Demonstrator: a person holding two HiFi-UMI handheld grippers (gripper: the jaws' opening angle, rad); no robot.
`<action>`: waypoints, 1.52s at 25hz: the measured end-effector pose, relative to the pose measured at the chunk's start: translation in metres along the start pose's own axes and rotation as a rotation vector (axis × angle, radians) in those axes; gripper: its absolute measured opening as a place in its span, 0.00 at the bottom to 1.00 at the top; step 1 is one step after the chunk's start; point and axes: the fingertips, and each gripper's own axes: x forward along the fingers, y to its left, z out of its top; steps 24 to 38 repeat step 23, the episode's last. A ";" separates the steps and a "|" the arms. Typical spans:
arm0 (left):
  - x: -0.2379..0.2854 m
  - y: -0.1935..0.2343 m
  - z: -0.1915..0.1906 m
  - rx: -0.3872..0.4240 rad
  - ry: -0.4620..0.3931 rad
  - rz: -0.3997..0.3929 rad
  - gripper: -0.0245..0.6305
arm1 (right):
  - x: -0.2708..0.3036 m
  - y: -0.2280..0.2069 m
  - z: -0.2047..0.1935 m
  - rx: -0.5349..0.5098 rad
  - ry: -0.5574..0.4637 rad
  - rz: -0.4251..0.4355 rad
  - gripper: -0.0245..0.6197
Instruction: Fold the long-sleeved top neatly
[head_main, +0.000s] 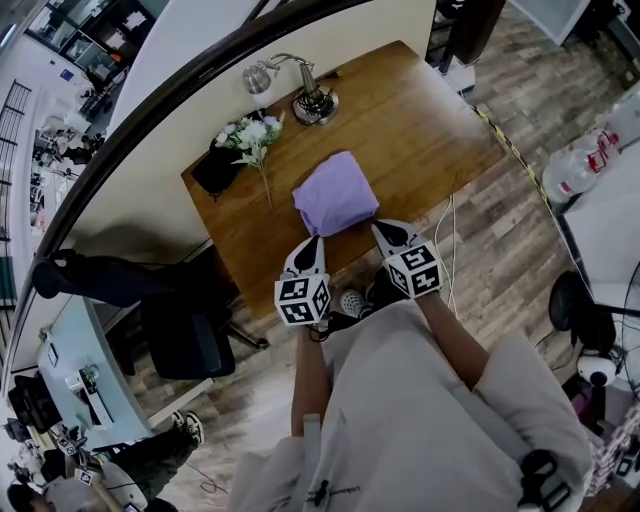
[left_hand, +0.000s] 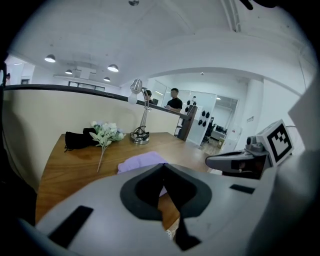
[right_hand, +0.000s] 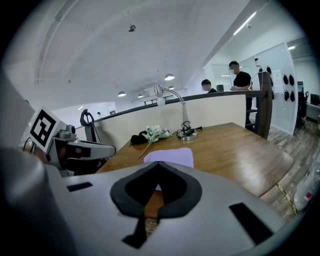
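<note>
Seen from above, a wooden table (head_main: 430, 130) stands against a curved cream partition (head_main: 200, 100) with a dark rail on top. Near the middle of the table, towards its near edge, lies the long-sleeved top (head_main: 336, 192). It is lilac and already folded into a compact, roughly square bundle, lying flat on the wood.

A person in a pale short-sleeved shirt (head_main: 420, 420) stands at the near edge of the table, holding a gripper in each hand. The left gripper (head_main: 313, 240) points at the near left corner of the folded top, and the right gripper (head_main: 383, 230) points at its near right corner. Both tips sit just beside the cloth (whether they touch it cannot be told). Each gripper's own view shows its two dark jaws pressed together at the tips with nothing between them, and the lilac bundle lying just beyond.

At the back of the table a chrome desk lamp (head_main: 305, 95) stands on a round base. To its left lies a spray of white artificial flowers (head_main: 250, 135), its stem pointing towards the top, and beside that a black pouch (head_main: 213, 170). A black office chair (head_main: 185, 335) stands on the plank floor (head_main: 520, 250) to the left of the table.
</note>
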 end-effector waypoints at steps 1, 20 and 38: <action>0.001 -0.001 0.001 0.003 -0.002 0.001 0.07 | 0.000 -0.002 0.001 -0.002 -0.001 -0.001 0.05; -0.006 -0.001 -0.004 -0.001 -0.014 -0.055 0.07 | 0.012 0.004 -0.002 0.004 0.000 0.013 0.05; -0.010 0.001 -0.005 -0.001 -0.013 -0.049 0.07 | 0.011 0.005 -0.004 0.014 0.001 0.007 0.05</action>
